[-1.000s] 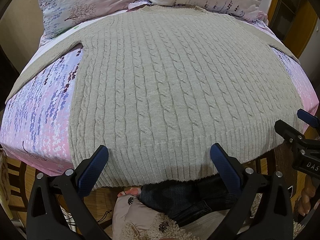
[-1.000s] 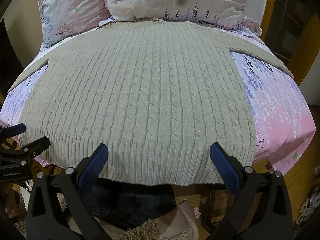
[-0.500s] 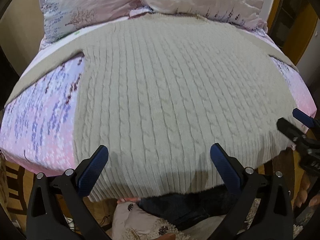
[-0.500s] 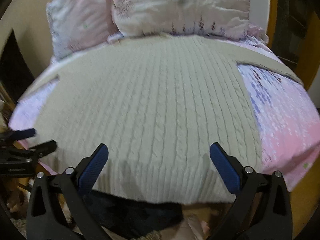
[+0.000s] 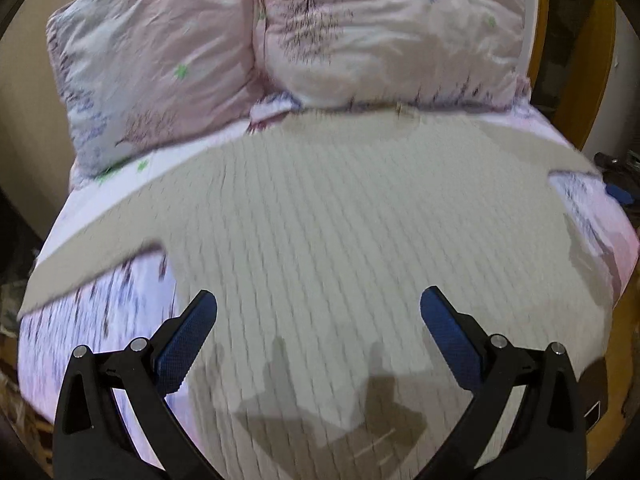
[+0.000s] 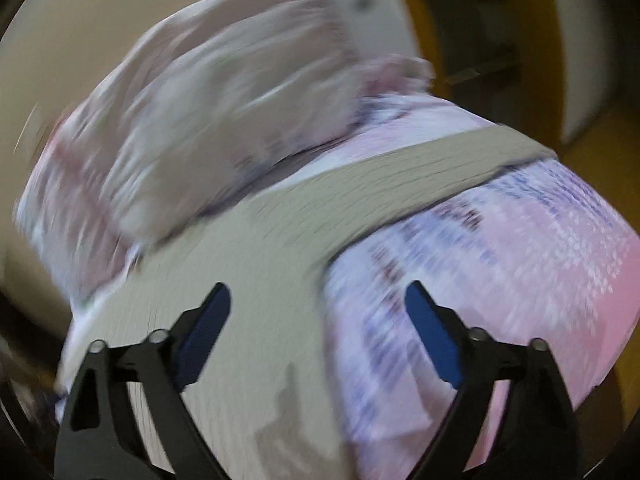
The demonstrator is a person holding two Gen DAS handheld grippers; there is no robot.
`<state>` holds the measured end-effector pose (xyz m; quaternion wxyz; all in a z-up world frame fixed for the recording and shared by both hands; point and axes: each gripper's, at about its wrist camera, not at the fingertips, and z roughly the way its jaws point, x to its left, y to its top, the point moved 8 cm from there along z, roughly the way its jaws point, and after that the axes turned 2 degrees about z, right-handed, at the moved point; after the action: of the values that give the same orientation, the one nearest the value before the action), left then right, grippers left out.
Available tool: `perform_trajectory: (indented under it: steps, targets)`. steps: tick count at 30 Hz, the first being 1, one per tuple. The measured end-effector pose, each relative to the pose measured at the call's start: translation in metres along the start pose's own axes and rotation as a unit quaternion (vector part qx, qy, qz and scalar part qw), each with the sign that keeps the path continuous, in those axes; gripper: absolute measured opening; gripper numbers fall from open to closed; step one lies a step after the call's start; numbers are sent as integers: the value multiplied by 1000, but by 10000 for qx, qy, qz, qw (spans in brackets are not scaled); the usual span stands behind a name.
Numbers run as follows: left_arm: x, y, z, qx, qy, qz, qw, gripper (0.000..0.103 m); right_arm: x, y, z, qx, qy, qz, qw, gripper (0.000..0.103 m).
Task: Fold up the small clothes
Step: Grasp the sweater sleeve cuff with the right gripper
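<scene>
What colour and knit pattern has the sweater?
Beige, cable-knit: the sweater shows best in the left wrist view.

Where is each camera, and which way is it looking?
Left wrist: on the left tool, above the spread sweater, looking up the bed to two pillows; its two open fingers show.
Right wrist: on the right tool, turned toward the sweater's right sleeve and the pink sheet; blurred, open fingers show.
Shared: sweater, pillows, sheet.
</scene>
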<state>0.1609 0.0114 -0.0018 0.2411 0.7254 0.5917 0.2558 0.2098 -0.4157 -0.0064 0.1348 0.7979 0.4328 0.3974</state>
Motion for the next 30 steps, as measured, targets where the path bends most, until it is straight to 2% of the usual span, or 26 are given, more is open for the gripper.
perform_trajectory:
  steps: [2, 5, 10, 11, 16, 19, 21, 23, 27, 30]
  targets:
    - [3, 14, 6, -178, -55, -16, 9998, 102, -30, 26, 21, 120, -44, 737, 9972, 68]
    - [6, 34, 21, -246, -16, 16, 9997, 102, -70, 51, 48, 186, -286, 1477, 9885, 58]
    - [4, 53, 52, -127, -58, 137, 9998, 102, -111, 73, 82, 203, -655, 2098, 9753, 51]
    - [4, 54, 57, -75, -97, 101, 9999, 102, -116, 77, 85, 170, -665, 2168, 9738, 47]
    - [7, 54, 84, 210, -624, -321, 9973, 102, -122, 88, 92, 22, -651, 2252, 9721, 42]
    - [9, 55, 94, 242, -715, -472, 9960, 102, -127, 90, 95, -76, -688, 2233, 9723, 30]
    - [9, 56, 99, 266, -714, -465, 9960, 102, -129, 86, 92, -153, -737, 2170, 9733, 17]
    - [8, 58, 100, 260, -749, -460, 9958, 102, -129, 85, 92, -175, -828, 2048, 9751, 10]
    - [10, 63, 99, 131, -886, -528, 9946, 102, -112, 96, 84, -440, -858, 1628, 9819, 8]
    - [15, 67, 97, 3, -1075, -741, 9914, 102, -80, 110, 72, -749, -843, 1048, 9881, 7]
